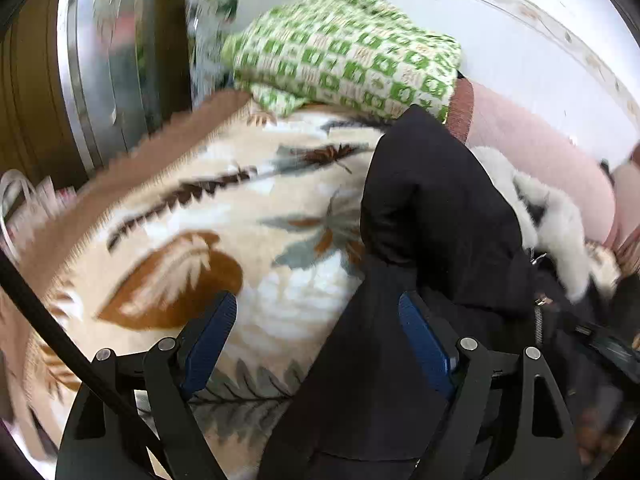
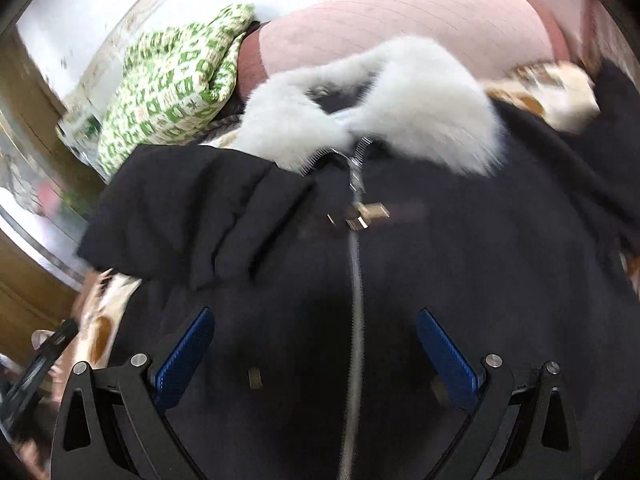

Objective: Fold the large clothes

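A black coat (image 2: 460,264) with a white fur collar (image 2: 400,116) and a metal zipper (image 2: 355,280) lies front-up on a bed. One sleeve (image 2: 192,208) is folded across its chest. My right gripper (image 2: 316,340) is open above the coat's front, its blue pads on either side of the zipper. My left gripper (image 1: 320,320) is open too and hovers at the coat's (image 1: 432,208) edge. Black fabric lies under its right pad (image 1: 420,336), and neither pad presses on the fabric. The fur collar (image 1: 552,208) shows at the right of the left wrist view.
A cream blanket with brown leaves (image 1: 224,220) covers the bed under the coat. A green checked cloth (image 1: 344,60) and a pink pillow (image 1: 540,152) lie beyond it by the white wall. A metal-framed panel (image 1: 100,80) stands at the left.
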### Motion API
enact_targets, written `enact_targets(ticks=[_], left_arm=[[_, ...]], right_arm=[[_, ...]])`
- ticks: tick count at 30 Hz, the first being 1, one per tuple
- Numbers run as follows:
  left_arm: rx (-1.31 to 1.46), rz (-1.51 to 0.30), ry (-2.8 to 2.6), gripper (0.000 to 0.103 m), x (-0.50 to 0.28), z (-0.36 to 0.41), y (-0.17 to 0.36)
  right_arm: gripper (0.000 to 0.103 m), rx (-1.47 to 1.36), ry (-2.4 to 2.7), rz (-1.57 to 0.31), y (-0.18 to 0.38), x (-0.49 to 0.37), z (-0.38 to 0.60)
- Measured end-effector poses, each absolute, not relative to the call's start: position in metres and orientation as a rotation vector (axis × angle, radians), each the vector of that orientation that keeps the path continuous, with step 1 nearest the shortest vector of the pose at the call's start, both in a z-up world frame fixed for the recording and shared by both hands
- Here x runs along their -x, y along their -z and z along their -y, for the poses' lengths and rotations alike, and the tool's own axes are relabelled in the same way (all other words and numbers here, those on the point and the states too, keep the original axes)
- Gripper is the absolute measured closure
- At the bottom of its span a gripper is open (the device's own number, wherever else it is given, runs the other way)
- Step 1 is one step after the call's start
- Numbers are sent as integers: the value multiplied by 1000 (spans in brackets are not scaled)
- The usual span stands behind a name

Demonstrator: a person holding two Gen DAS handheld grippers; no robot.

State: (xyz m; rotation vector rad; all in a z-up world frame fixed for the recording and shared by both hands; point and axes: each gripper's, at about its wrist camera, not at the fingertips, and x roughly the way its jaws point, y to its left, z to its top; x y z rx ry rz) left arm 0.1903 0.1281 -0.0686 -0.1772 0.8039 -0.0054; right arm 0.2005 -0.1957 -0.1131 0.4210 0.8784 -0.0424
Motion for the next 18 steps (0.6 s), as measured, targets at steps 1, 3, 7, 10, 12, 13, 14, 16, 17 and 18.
enact_targets(ticks=[1, 3, 7, 10, 12, 13, 14, 16, 17, 18], left_arm=[[211, -829, 16, 21, -194, -134, 72], [254, -869, 23, 21, -198, -142, 78], [286, -879, 0, 21, -202, -145, 85], [279, -891, 0, 21, -202, -143, 86], [266, -896, 4, 21, -202, -140, 87], [261, -898, 4, 21, -203, -138, 87], [255, -901, 6, 21, -203, -136, 88], [253, -911, 12, 21, -203, -135, 90], [255, -917, 16, 21, -203, -134, 92], [256, -922, 17, 21, -204, -134, 93]], right_arm=[[1, -418, 40, -890, 115, -210, 191], [1, -439, 29, -926, 125, -238, 178], [42, -516, -21, -1006, 144, -269, 163], [89, -478, -27, -997, 134, -274, 158], [93, -422, -7, -975, 119, -270, 161], [94, -392, 12, -964, 112, -268, 165], [94, -354, 39, -949, 104, -264, 170], [94, -308, 91, -925, 92, -257, 184], [94, -290, 126, -915, 86, -253, 195], [94, -279, 162, -910, 82, -249, 208]])
